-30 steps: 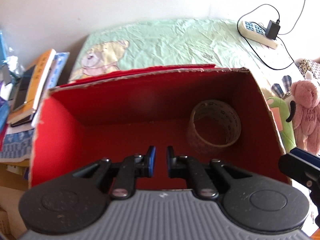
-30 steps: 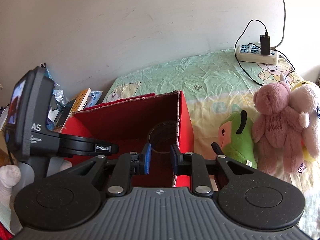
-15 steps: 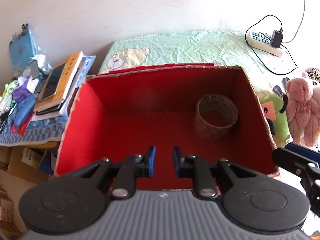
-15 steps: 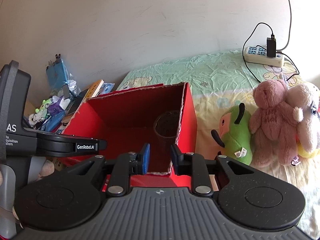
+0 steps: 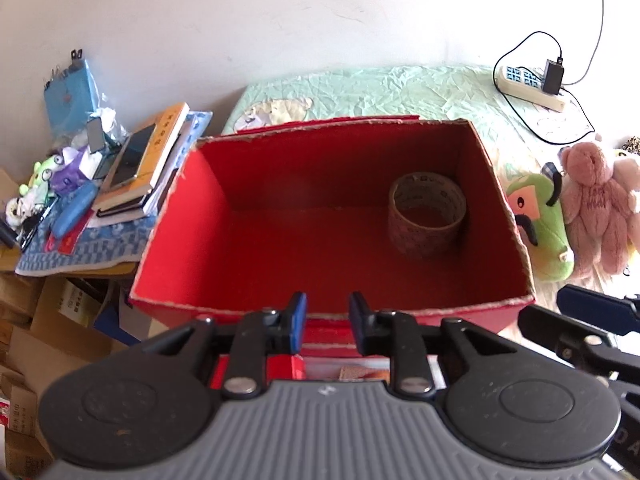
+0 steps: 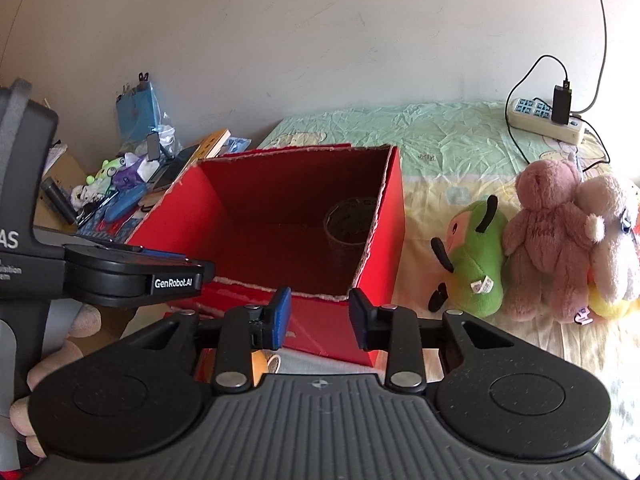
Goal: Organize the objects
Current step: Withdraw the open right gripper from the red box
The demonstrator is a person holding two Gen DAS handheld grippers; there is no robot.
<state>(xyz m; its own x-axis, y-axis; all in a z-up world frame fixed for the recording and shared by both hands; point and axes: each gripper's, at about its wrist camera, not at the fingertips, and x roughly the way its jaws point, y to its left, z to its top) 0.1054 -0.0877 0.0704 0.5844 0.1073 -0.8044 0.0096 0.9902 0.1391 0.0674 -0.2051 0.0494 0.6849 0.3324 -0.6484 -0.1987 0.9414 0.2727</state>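
Observation:
An open red cardboard box (image 5: 192,216) (image 6: 390,240) stands on the bed, and a roll of brown tape (image 5: 427,216) (image 6: 350,224) sits in its far right corner. My left gripper (image 5: 327,322) hovers just in front of the box's near rim; its jaws are opening with nothing between them. My right gripper (image 6: 318,316) is near the box's front right corner, jaws opening and empty too. To the right of the box lie a green plush toy (image 6: 474,264) (image 5: 538,224) and a pink teddy bear (image 6: 548,240) (image 5: 596,204).
A side table (image 5: 84,252) on the left is crowded with books, a phone and small toys. A power strip (image 6: 546,122) with a charger and cables lies at the bed's far right. Cardboard boxes (image 5: 24,320) are stacked below the table. A person's hand (image 6: 52,360) holds the left gripper.
Both grippers pulled back from the box, so more of the room shows. The left fingers came out of the box, and both pairs of jaws widened.

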